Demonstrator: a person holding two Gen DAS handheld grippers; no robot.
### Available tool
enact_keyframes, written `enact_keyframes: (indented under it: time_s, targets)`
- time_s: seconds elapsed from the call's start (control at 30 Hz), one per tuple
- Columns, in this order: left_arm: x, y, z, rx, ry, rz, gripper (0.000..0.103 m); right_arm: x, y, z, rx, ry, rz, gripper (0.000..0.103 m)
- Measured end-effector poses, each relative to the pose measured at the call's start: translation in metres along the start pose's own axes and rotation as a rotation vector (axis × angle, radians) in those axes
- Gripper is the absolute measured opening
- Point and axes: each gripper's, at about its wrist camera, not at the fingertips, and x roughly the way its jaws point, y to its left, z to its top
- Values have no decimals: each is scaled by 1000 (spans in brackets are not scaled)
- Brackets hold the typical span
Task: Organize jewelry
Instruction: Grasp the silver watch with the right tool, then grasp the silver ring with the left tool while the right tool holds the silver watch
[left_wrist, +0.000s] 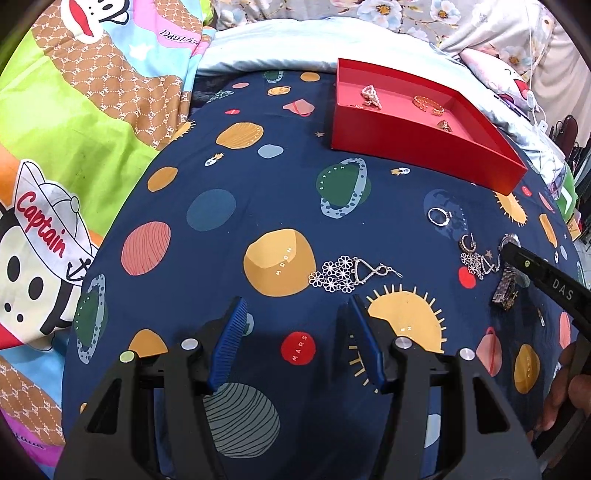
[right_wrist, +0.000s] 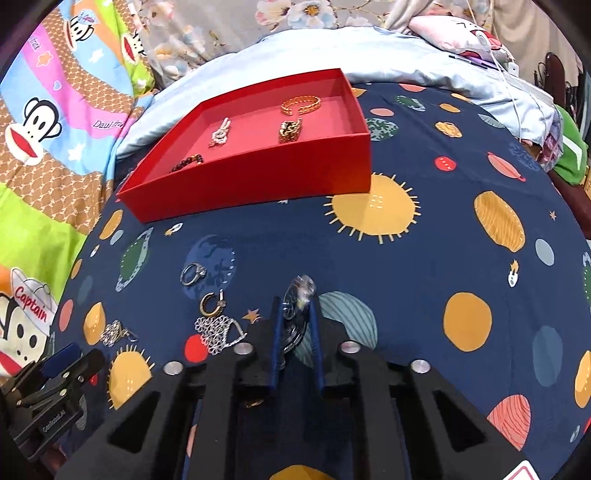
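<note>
A round silvery watch-like piece (right_wrist: 298, 306) sits pinched between the blue pads of my right gripper (right_wrist: 297, 314), whose jaws are nearly closed around it, low over the navy planet-print bedsheet (right_wrist: 424, 266). Its exact kind is too blurred to tell. Just left of that gripper lie a gold hoop earring (right_wrist: 211, 303), a silver flower-cluster earring (right_wrist: 218, 332) and, a little farther up, a silver ring (right_wrist: 192, 274). A second flower-cluster earring (left_wrist: 347, 275) rests just ahead of my left gripper (left_wrist: 295, 314), whose jaws stand wide apart and hold nothing. Farther back on the sheet sits the red tray (right_wrist: 258, 184). Inside it I see a gold chain bracelet (right_wrist: 301, 104), a dark gold clump of jewelry (right_wrist: 290, 131), a pearl piece (right_wrist: 220, 132) and dark beads (right_wrist: 186, 163) near its front wall. A cartoon monkey blanket (left_wrist: 74, 129) lies beside the sheet, to the left.
</note>
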Motion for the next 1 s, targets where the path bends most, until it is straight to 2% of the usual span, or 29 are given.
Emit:
enact_keyframes:
  time_s: [0.4, 0.67, 1.0]
  targets:
    - [0, 0, 5, -4, 0, -32, 55, -31, -25, -19, 48, 23, 59, 8]
    - [3, -29, 20, 33, -14, -72, 55, -49, -21, -22, 29, 13, 90, 8]
    - [24, -77, 49, 63, -8, -137, 54, -46, -22, -23, 33, 22, 106, 8]
